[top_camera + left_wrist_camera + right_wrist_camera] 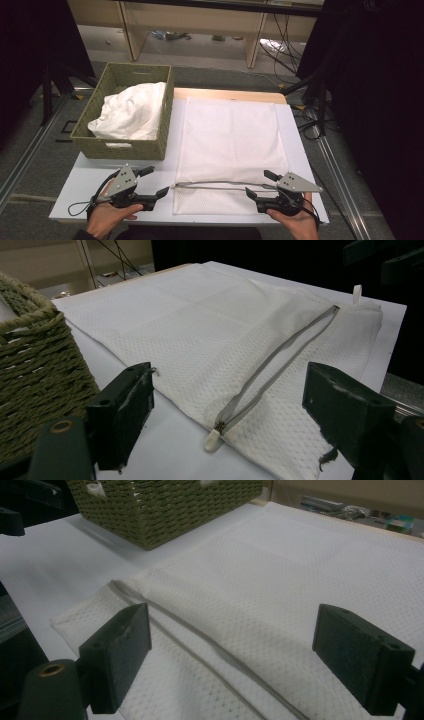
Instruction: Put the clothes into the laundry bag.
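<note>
The flat white mesh laundry bag (227, 150) is lying on the white desk (95, 177), its grey zipper (222, 185) running 9-to-3 between both spread, empty grippers, its pull sitting nearest the left gripper (151, 182), at its 3 o'clock.

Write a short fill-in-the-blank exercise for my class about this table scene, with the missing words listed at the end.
1. The crumpled white cloth lies inside the woven ____.
2. The grey zipper runs across the end of the mesh laundry bag that lies ____ the person.
3. The jaws of both the left tongs and the right tongs stand ____, with nothing between them.
4. Seen from above, the basket stands to the ____ of the bag.

Missing words: basket; nearest; open; left
</note>
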